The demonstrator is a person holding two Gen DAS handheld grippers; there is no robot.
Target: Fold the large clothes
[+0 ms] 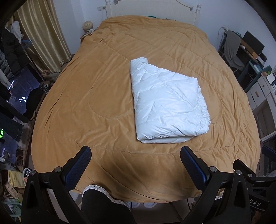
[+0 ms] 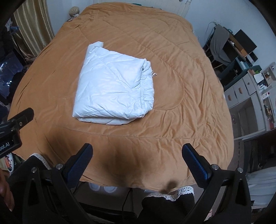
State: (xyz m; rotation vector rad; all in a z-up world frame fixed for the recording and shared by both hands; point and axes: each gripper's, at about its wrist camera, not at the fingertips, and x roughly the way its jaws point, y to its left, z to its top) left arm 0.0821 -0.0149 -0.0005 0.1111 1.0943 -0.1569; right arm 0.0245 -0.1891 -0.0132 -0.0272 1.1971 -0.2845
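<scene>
A white quilted garment [image 1: 165,103] lies folded into a thick rectangular bundle on the tan bedspread [image 1: 103,96], a little right of the bed's middle. It also shows in the right wrist view [image 2: 113,91], left of centre on the bedspread [image 2: 181,96]. My left gripper [image 1: 136,153] is open and empty, held above the bed's near edge, short of the bundle. My right gripper [image 2: 137,151] is open and empty, also over the near edge. Part of the left gripper's body [image 2: 15,124] shows at the left of the right wrist view.
A white headboard [image 1: 155,8] stands at the far end. Curtains [image 1: 43,34] and hanging dark clothes [image 1: 12,50] are on the left. A desk, chair [image 1: 232,50] and drawers [image 2: 241,91] line the right. The person's black lace-trimmed legs [image 1: 103,203] stand at the bed's foot.
</scene>
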